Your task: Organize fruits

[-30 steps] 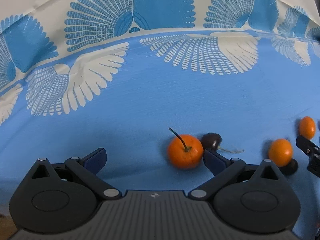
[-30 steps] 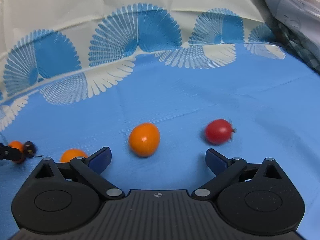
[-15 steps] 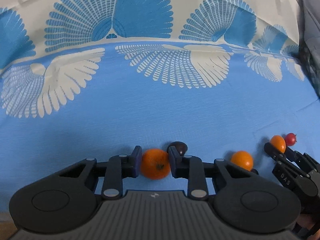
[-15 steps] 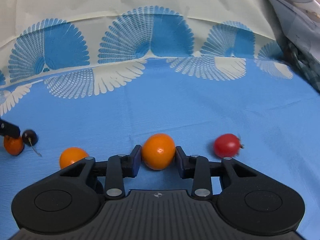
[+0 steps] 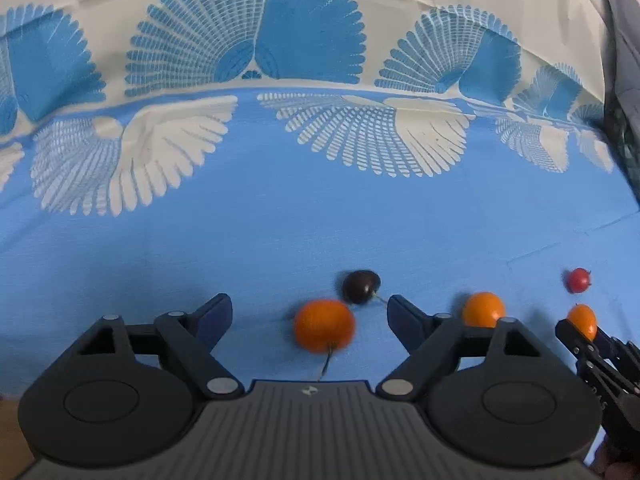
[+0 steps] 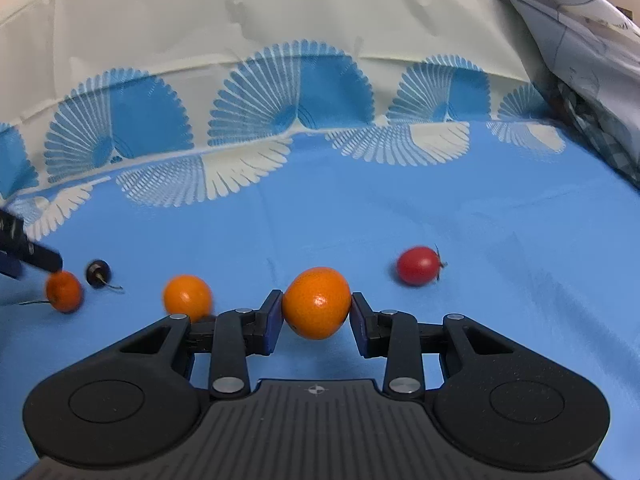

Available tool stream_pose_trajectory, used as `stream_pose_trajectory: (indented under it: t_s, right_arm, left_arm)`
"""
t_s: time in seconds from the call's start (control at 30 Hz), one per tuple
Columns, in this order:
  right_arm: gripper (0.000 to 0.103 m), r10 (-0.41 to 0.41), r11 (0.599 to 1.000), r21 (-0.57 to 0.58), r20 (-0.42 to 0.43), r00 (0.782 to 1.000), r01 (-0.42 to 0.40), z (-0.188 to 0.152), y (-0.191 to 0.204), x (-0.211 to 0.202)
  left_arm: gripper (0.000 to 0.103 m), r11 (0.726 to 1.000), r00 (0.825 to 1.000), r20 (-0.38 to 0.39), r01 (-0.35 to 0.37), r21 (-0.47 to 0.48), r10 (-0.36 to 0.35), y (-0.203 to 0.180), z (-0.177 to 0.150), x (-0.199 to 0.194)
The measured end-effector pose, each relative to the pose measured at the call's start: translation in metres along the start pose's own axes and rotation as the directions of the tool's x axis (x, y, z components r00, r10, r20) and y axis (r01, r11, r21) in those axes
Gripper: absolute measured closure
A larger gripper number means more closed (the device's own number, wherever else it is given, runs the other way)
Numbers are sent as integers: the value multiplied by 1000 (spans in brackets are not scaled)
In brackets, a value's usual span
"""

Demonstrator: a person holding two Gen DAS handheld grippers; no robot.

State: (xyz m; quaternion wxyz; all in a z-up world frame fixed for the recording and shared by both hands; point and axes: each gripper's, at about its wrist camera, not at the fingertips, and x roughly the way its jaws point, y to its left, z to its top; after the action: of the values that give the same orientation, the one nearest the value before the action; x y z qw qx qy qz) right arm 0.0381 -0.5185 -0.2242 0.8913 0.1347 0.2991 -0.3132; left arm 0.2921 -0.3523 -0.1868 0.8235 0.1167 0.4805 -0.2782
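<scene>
- Left gripper: fingers spread wide, nothing between the pads. A stemmed orange fruit lies on the cloth in the gap, touching neither pad; its outline is motion-blurred, thin stem pointing toward the camera.
- Dark cherry: glossy, almost black, just beyond the stemmed fruit and close to it; whether they touch — cannot tell.
- Second orange fruit: lower part cut off by the left gripper's right finger linkage.
- Right gripper: blue pads pinch a smooth, slightly egg-shaped orange fruit on both sides; fine dimpled skin with a highlight. Whether it is lifted off the cloth cannot be told.
- Red cherry tomato: oval, shiny, on the cloth to the right of the held fruit, apart from it; a small speck in the left wrist view.
- Only the right wrist view shows crumpled grey fabric at far right; the left gripper's tip enters at its left edge, partly cropped.
- Tablecloth: matte blue weave, creased, with white and blue fan motifs — cream band behind.
</scene>
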Motion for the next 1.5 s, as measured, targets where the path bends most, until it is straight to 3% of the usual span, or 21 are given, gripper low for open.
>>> stream_pose_trajectory:
  t_s: [0.03, 0.07, 0.13, 0.17, 0.33, 0.47, 0.7, 0.93, 1.23, 1.5]
  right_arm:
    - [66, -6, 1000, 5, -12, 1000, 6, -2, -2, 4]
    - [66, -12, 1000, 10, -21, 1000, 12, -4, -3, 7]
    - [66, -19, 1000, 23, -41, 999, 20, -7, -7, 14]
    - [66, -19, 999, 30, -45, 999, 21, -8, -9, 16]
    - [66, -10, 999, 35, -20, 1000, 11, -8, -7, 7]
    - [66, 24, 998, 58, 48, 999, -27, 0, 0, -31]
    - [66, 127, 987, 73, 162, 979, -140, -2, 19, -157]
    - [66, 253, 965, 37, 139, 957, -260, -34, 52, -269]
    - [66, 455, 890, -82, 80, 887, -449, -69, 117, -376]
    - [66, 545, 825, -232, 92, 833, -515, -100, 160, -451]
  left_arm:
    - [17, 1000, 1000, -20, 3, 13, -3, -3, 1, 8]
    - [25, 1000, 999, -38, 1, 18, -1, -4, 2, 16]
    - [55, 999, 996, -88, -3, 44, 6, -8, 0, 31]
    - [61, 998, 995, -99, -4, 55, 10, -9, -3, 35]
    - [62, 998, 997, -74, -1, 63, 6, -9, -15, 13]
    - [62, 997, 1000, -18, -10, 81, 12, -17, -29, -37]
    - [61, 996, 999, 50, -10, 86, 5, -21, -90, -165]
    - [61, 1000, 997, 73, -13, 26, 11, 5, -170, -283]
    - [61, 986, 980, 120, -149, -68, 156, 53, -260, -385]
    - [61, 970, 962, 157, -205, -132, 225, 80, -326, -437]
